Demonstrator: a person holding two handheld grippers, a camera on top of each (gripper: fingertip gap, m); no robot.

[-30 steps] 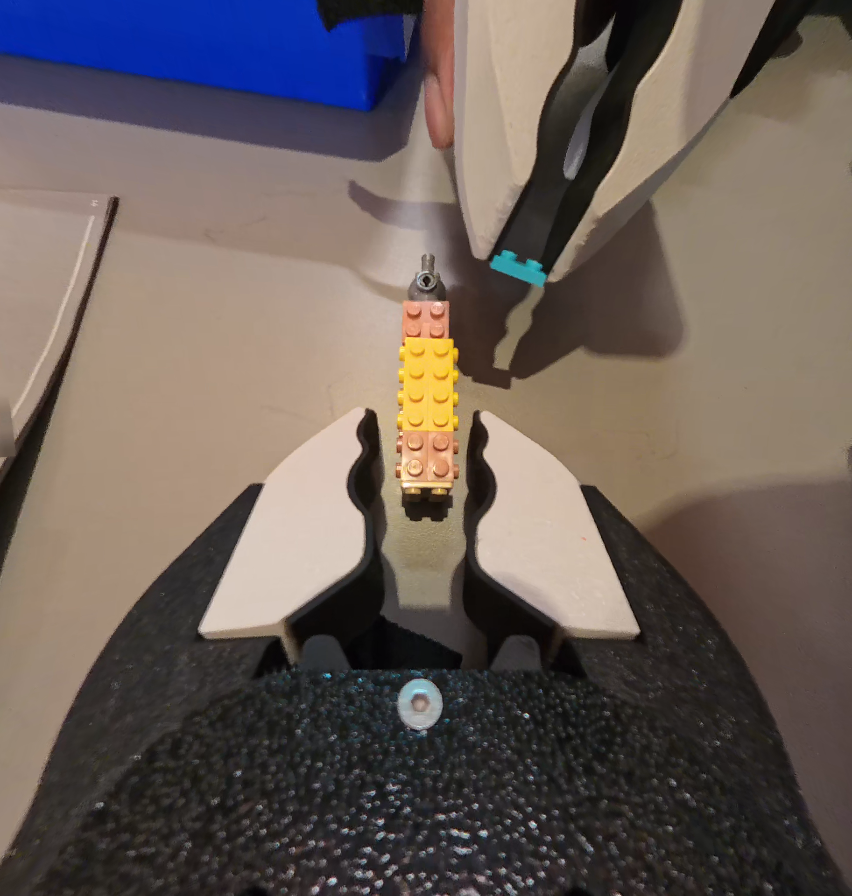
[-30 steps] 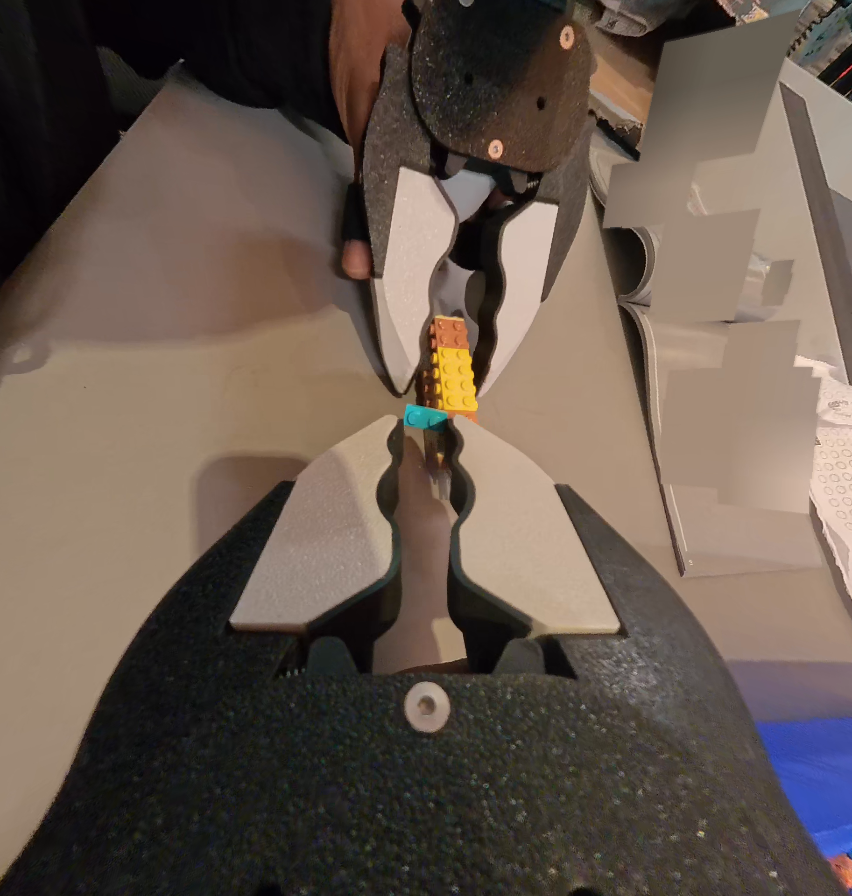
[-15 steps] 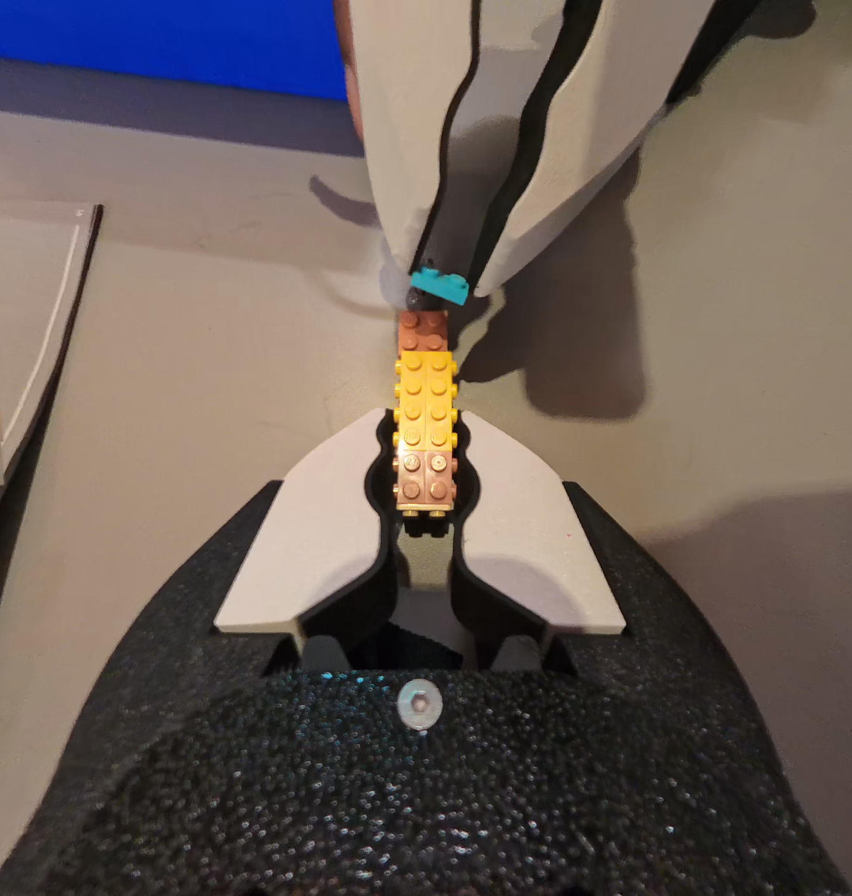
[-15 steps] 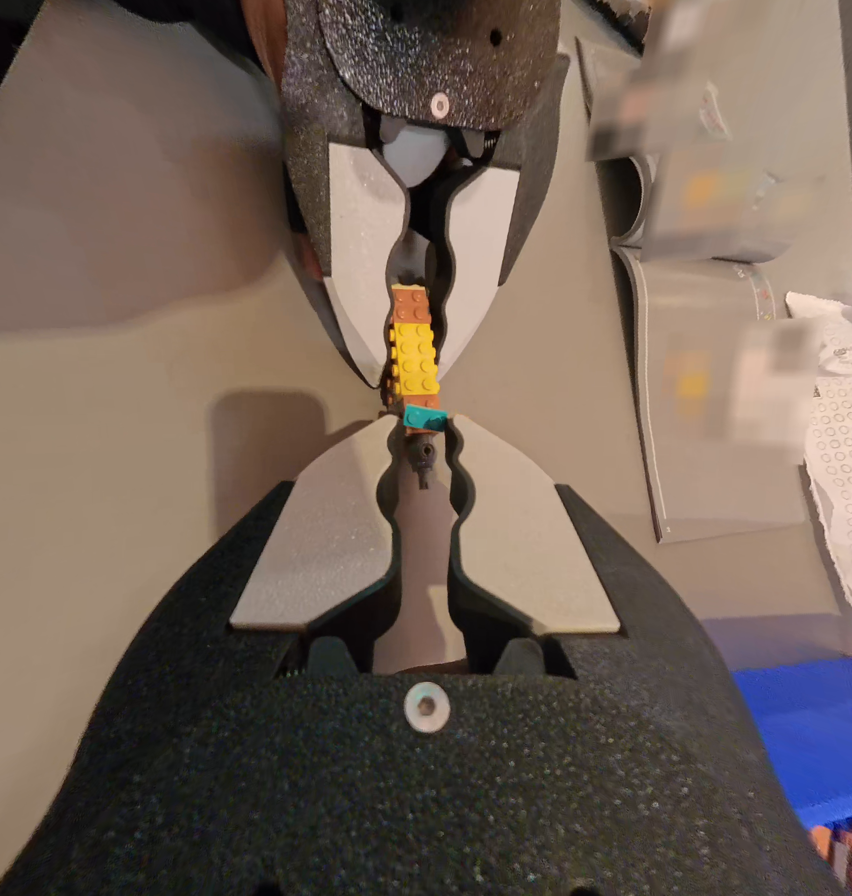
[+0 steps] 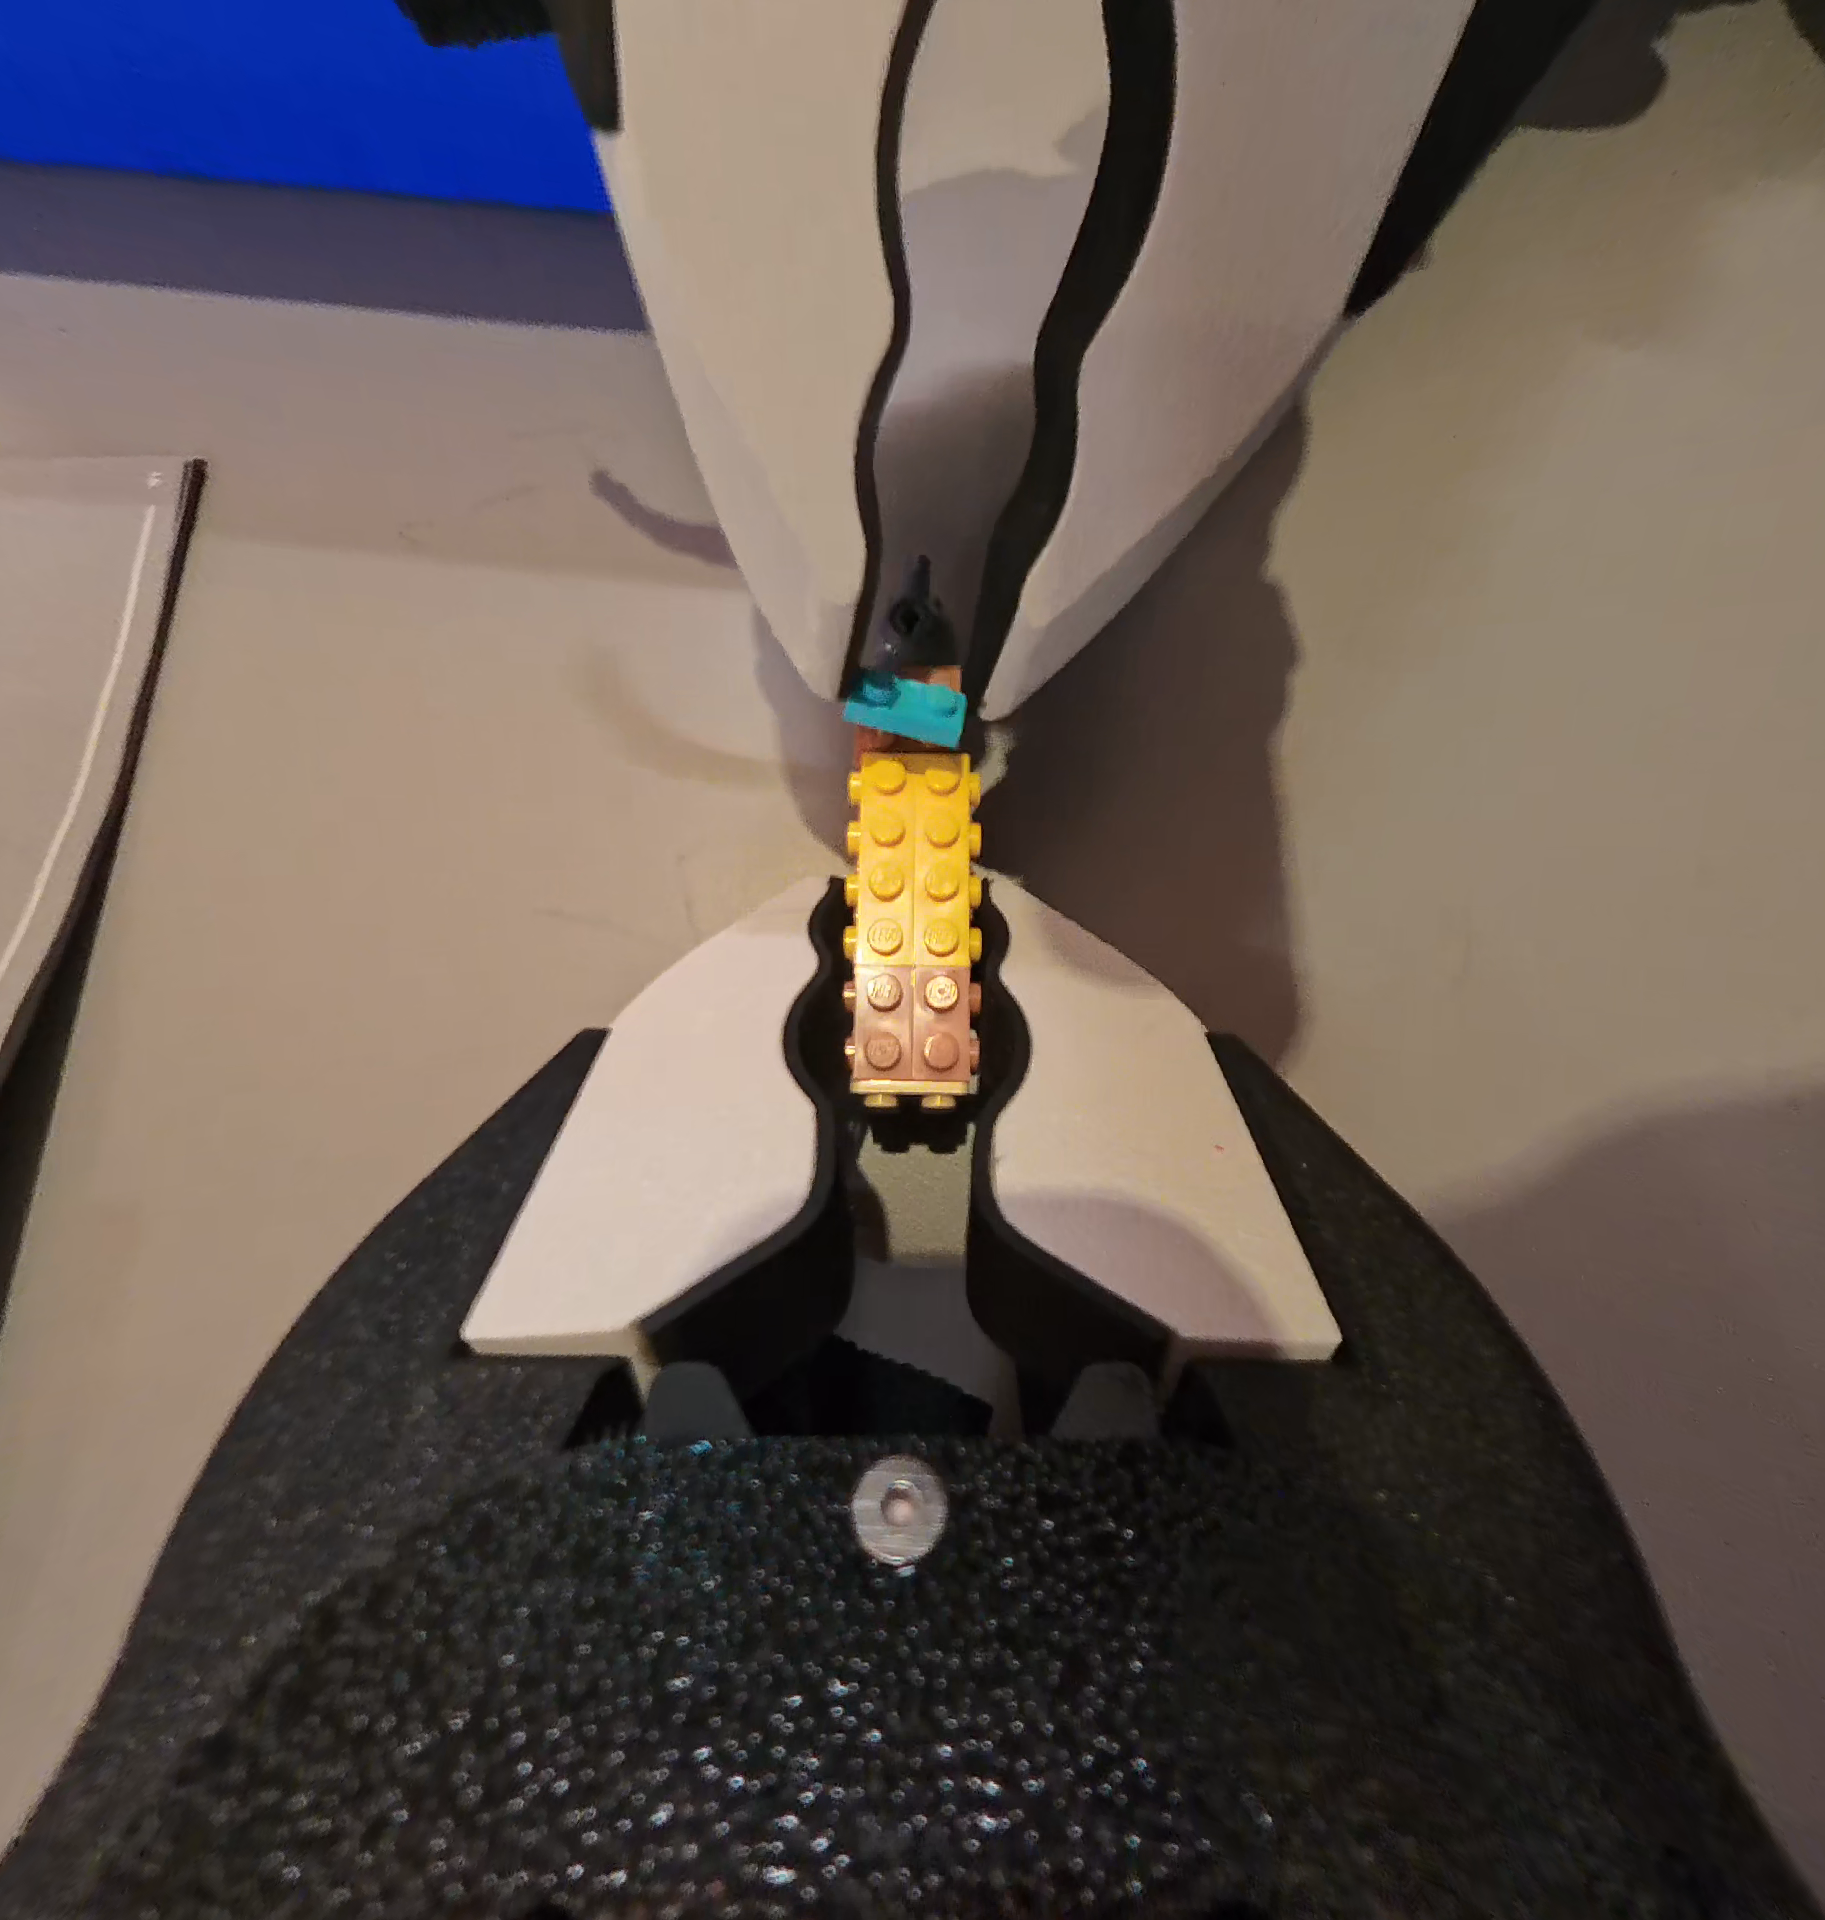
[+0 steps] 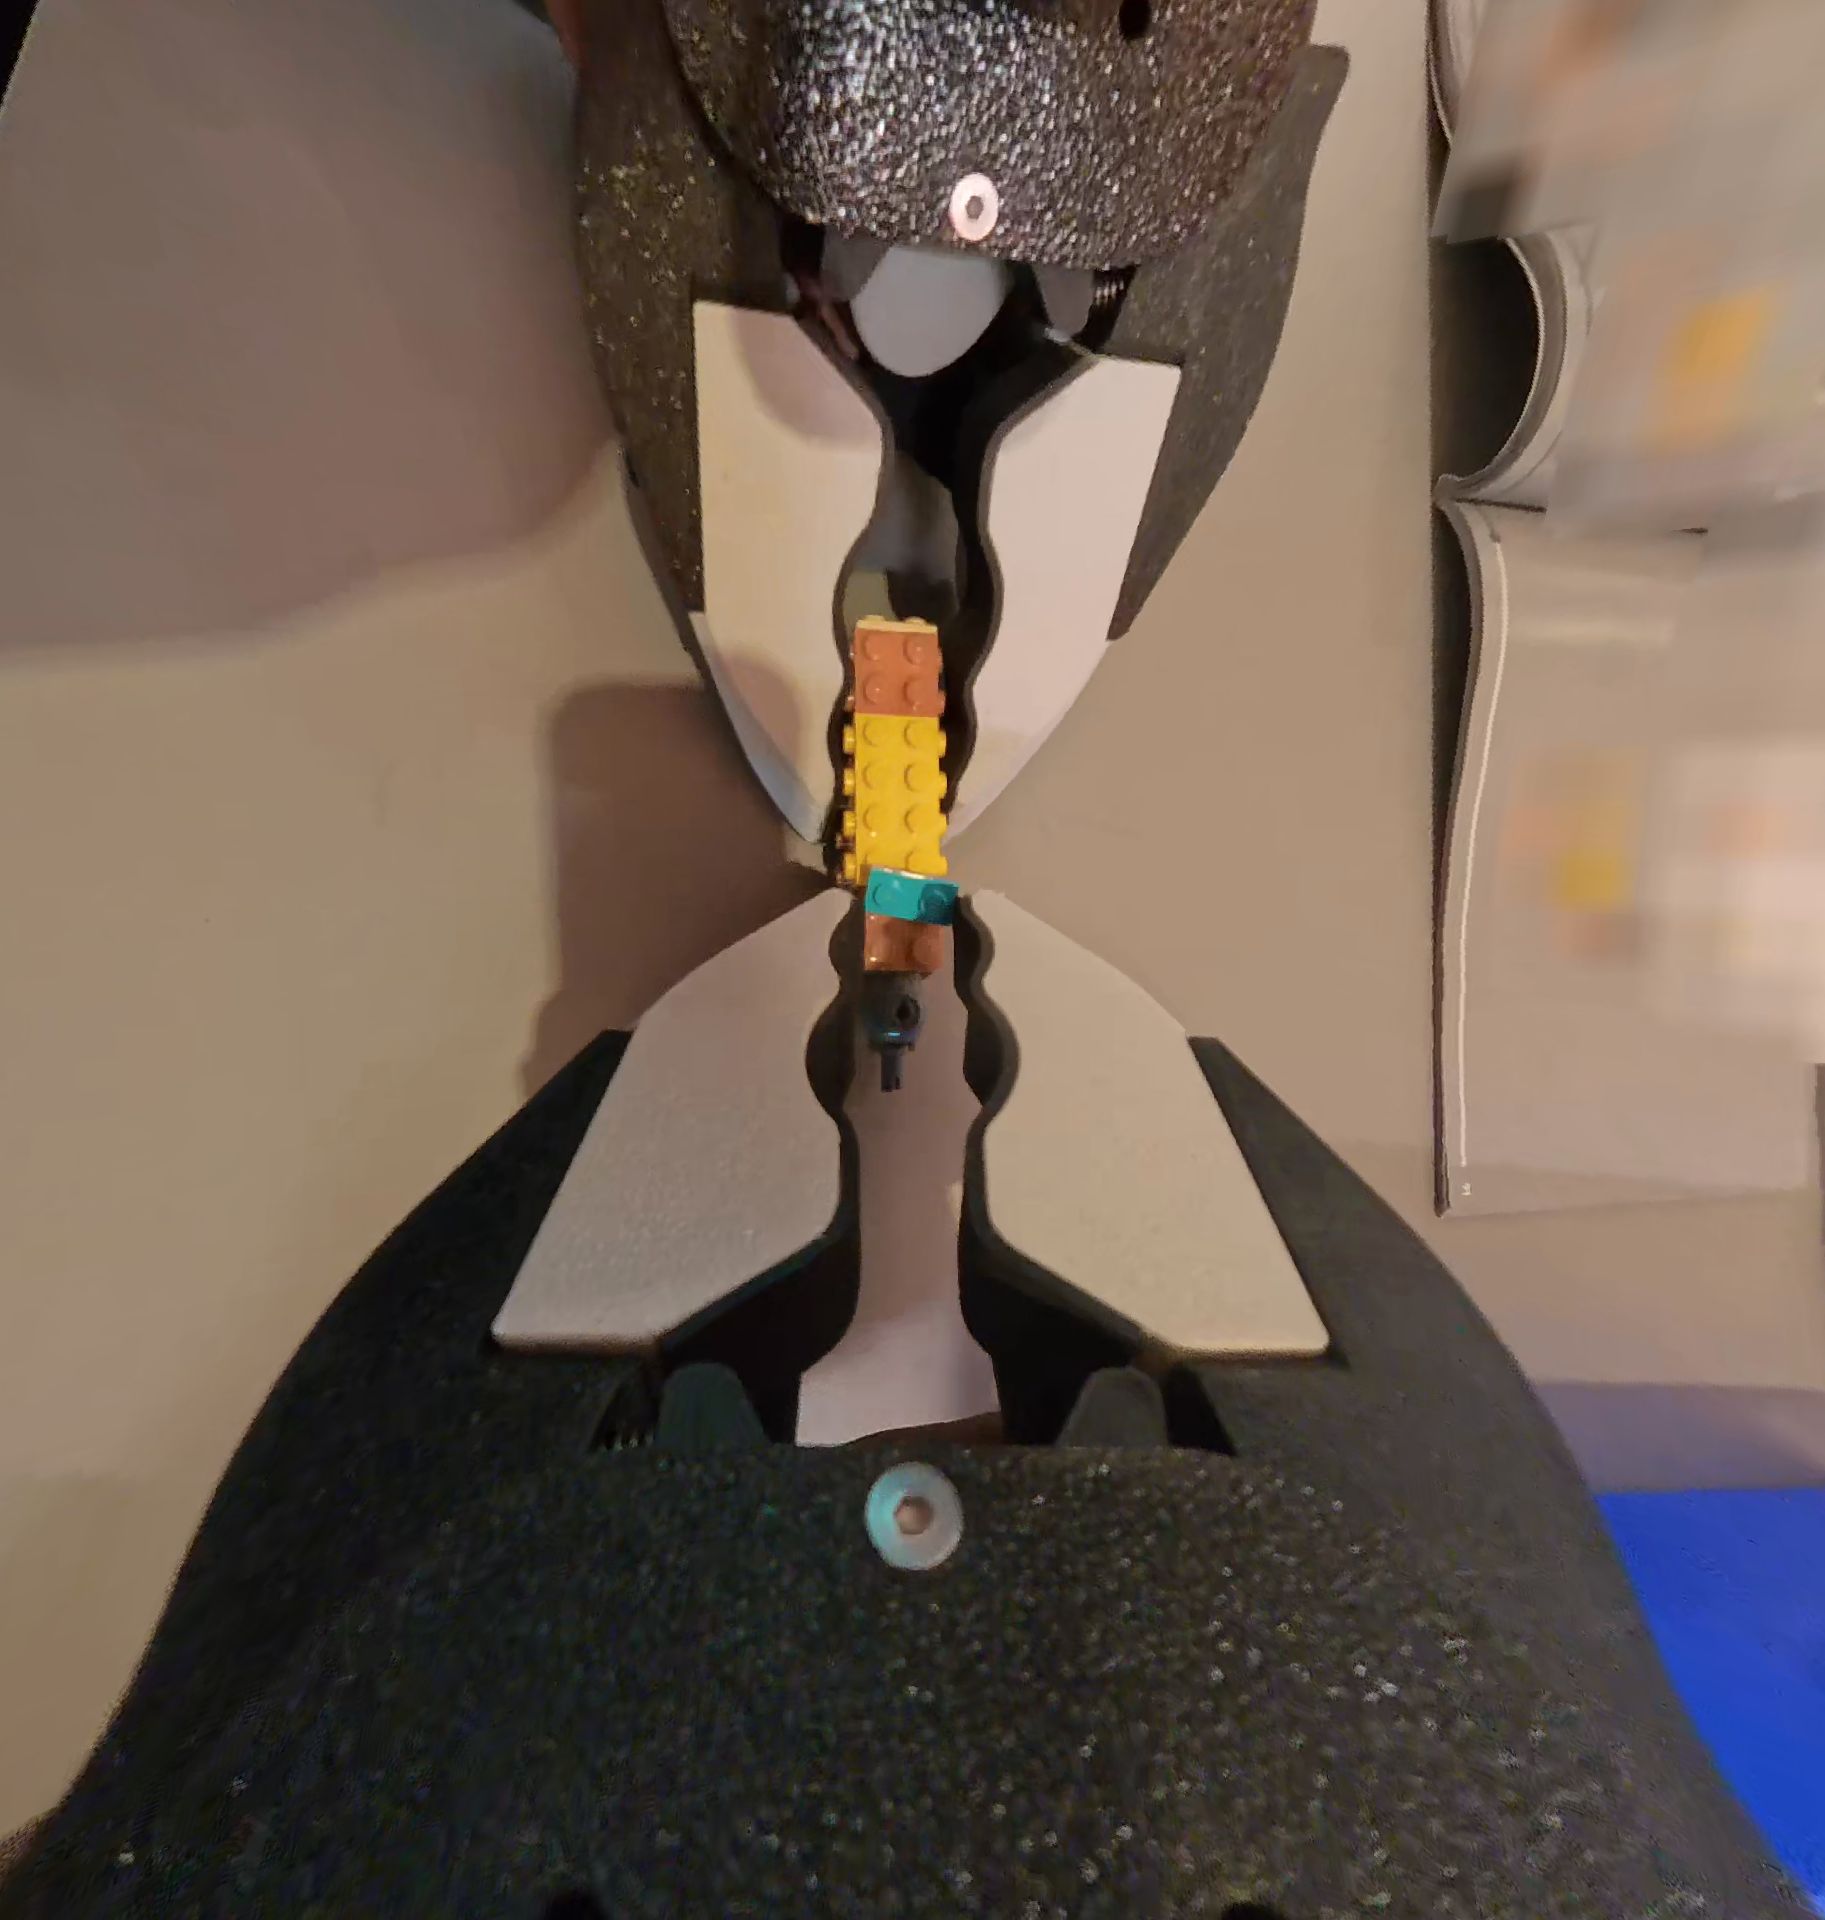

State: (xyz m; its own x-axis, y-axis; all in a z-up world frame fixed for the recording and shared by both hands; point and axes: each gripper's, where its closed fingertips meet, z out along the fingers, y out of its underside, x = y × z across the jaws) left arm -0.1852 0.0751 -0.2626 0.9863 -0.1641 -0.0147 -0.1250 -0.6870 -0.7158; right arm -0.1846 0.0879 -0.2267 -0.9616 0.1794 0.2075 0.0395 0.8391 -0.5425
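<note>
Yellow-and-brown brick assembly (image 5: 913,935) is sitting lengthwise between the two hand-held grippers, low over the tan surface (image 5: 388,852); can't tell if it's resting on it. Left hand-held gripper (image 5: 913,894) is pinching the assembly's near end, pads pressing the side studs around the yellow/brown joint. Right hand-held gripper (image 6: 903,914) is pinching a small teal plate (image 6: 910,898) at its fingertips and holding it crosswise over the far brown brick (image 6: 903,951), right at the seam with the yellow section. A black pin piece (image 6: 892,1023) is sticking out of that brown end, lying in the gap between the right fingers (image 6: 1074,1091).

Risks, my read:
- Teal plate is sitting skewed to the brick axis. Pressing it like that could seat one stud only, or pop it out of the pinch.
- Plate is thin and gripped only at the tips, so a sideways load could flick it away.
- Left grip is on the opposite end from the press point. Downward force there could lever the assembly up or split it at a brick joint.
- Fingertips of both tools are nearly meeting, so a clash is likely with any lunge.

Around: blue bin (image 5: 264,94) beyond, grey booklets (image 6: 1614,831) off to one side, well apart. Nothing else is blocking; the right fingers themselves are hiding the stud contact.
</note>
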